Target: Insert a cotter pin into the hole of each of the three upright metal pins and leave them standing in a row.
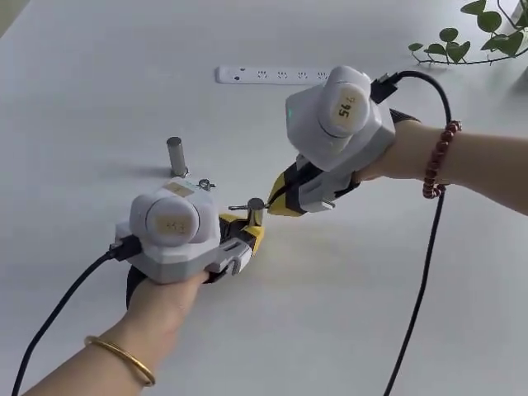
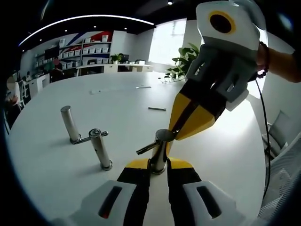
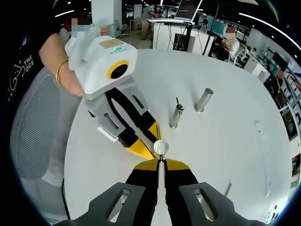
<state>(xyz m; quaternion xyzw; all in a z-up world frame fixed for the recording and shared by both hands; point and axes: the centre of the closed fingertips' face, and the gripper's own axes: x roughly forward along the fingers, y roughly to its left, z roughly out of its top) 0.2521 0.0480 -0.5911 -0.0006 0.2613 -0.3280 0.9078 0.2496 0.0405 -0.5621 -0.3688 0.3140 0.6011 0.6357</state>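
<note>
My left gripper (image 1: 250, 234) (image 2: 158, 165) is shut on the lower part of an upright metal pin (image 1: 256, 209) (image 2: 160, 147). A cotter pin (image 1: 239, 206) (image 2: 146, 148) passes through its hole near the top. My right gripper (image 1: 277, 202) (image 3: 161, 163) is shut on that cotter pin's other end, right against the pin's top (image 3: 161, 147). A second metal pin (image 2: 99, 149) (image 3: 176, 116) stands behind with a cotter pin (image 2: 88, 138) through it. The third metal pin (image 1: 176, 157) (image 2: 69, 123) (image 3: 203, 100) stands bare, farthest away.
A loose cotter pin (image 2: 157, 108) (image 3: 227, 189) lies on the white table (image 1: 99, 99). A white power strip (image 1: 272, 75) lies at the back, a plant (image 1: 478, 37) at the back right. Black cables trail from both grippers.
</note>
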